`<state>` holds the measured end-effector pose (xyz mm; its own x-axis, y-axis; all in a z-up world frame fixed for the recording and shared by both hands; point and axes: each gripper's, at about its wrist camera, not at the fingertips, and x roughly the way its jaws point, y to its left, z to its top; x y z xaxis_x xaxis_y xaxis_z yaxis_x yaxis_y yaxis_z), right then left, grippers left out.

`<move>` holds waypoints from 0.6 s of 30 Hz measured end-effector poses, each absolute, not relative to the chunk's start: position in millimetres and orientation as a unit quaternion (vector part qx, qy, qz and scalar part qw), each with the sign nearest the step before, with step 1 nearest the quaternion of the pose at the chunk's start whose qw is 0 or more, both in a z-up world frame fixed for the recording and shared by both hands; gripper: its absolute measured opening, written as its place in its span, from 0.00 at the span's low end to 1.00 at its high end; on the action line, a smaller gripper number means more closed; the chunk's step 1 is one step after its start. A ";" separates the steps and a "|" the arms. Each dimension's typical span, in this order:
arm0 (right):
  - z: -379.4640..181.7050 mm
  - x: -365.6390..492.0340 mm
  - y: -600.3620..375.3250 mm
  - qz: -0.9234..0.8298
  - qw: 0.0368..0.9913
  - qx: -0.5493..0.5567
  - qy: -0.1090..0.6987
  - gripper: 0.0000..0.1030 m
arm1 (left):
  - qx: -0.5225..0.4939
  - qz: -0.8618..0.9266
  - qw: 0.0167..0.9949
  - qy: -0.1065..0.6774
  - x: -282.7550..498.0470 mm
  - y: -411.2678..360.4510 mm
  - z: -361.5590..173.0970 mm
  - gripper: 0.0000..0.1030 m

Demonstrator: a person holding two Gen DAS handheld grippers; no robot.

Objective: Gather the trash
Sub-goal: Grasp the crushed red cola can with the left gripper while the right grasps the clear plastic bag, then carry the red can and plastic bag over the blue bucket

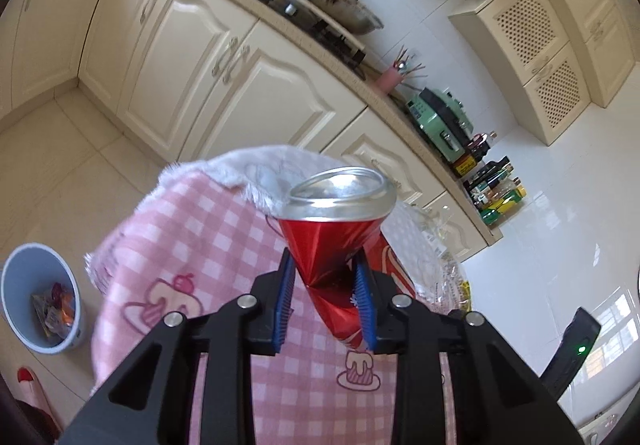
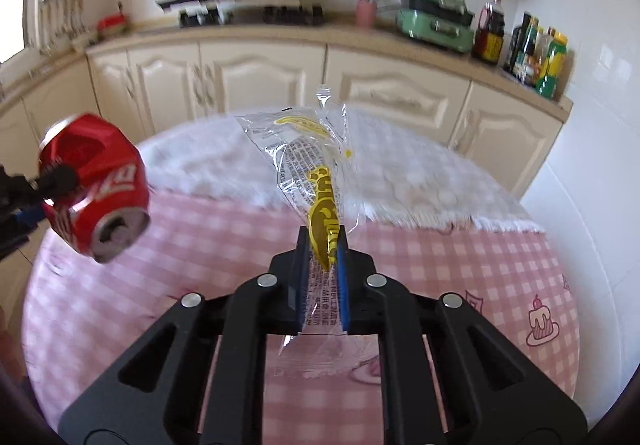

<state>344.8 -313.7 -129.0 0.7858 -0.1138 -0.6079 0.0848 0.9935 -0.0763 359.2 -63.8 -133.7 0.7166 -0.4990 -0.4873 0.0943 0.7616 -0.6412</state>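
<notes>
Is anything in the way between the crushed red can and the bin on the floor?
Nothing visible: the left claw holds the crushed can above the table edge, and the open blue bin stands below, bare floor around it.

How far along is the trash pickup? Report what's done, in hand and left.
Done: wrappers already lie in the blue bin on the floor. In hand: the left tool pinches a crushed red can; the right tool grips a clear plastic wrapper. Left: drop both in the bin.
</notes>
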 end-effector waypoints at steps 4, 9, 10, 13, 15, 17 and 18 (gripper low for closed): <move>-106.3 334.8 -281.1 -0.012 0.953 -0.012 0.303 0.11 | -0.293 -0.158 0.891 0.308 336.1 -37.2 -116.1 0.27; -92.4 328.6 -217.7 0.052 0.956 -0.010 0.288 0.11 | -0.277 -0.118 0.916 0.265 304.3 10.5 -99.5 0.27; -92.1 328.0 -204.3 0.062 0.956 -0.012 0.287 0.11 | -0.272 -0.105 0.921 0.257 297.6 22.4 -96.9 0.27; -92.2 325.7 -157.1 0.103 0.953 -0.010 0.284 0.12 | -0.267 -0.067 0.931 0.238 277.1 64.7 -95.2 0.27; -93.6 323.8 -122.7 0.130 0.951 -0.013 0.281 0.12 | -0.266 -0.048 0.935 0.231 267.2 87.6 -96.0 0.27; -97.3 323.8 -85.8 0.159 0.945 -0.018 0.284 0.12 | -0.260 -0.011 0.940 0.221 251.7 120.4 -100.2 0.27; -100.4 323.6 -71.9 0.168 0.943 -0.020 0.285 0.12 | -0.257 -0.001 0.941 0.219 247.9 129.6 -101.8 0.27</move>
<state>323.6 -71.9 -100.4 0.7807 0.3063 -0.5447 -0.3287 0.9426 0.0589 247.9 129.6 -101.8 0.9040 -0.1144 -0.4120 -0.1113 0.8674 -0.4850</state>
